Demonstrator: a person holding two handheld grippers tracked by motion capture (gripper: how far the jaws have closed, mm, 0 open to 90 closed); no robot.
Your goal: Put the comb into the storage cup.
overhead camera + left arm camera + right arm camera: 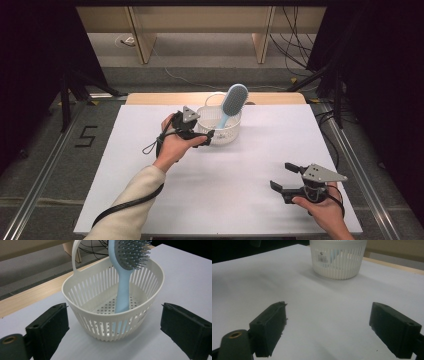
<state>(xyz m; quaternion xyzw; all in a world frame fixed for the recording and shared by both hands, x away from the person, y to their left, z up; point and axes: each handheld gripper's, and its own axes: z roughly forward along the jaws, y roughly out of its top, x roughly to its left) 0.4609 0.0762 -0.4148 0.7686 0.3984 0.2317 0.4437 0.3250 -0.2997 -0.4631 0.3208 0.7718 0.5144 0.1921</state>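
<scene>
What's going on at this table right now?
A person holds a two-jaw gripper in each hand. The left gripper sits open right at a white slatted basket, where a light blue hairbrush stands handle-down, leaning on the rim. The right gripper waits open over the white table, holding nothing.

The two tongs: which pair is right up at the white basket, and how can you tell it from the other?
The left tongs, open either side of the basket holding the blue hairbrush. The right tongs hover open over bare table, well short of it.
</scene>
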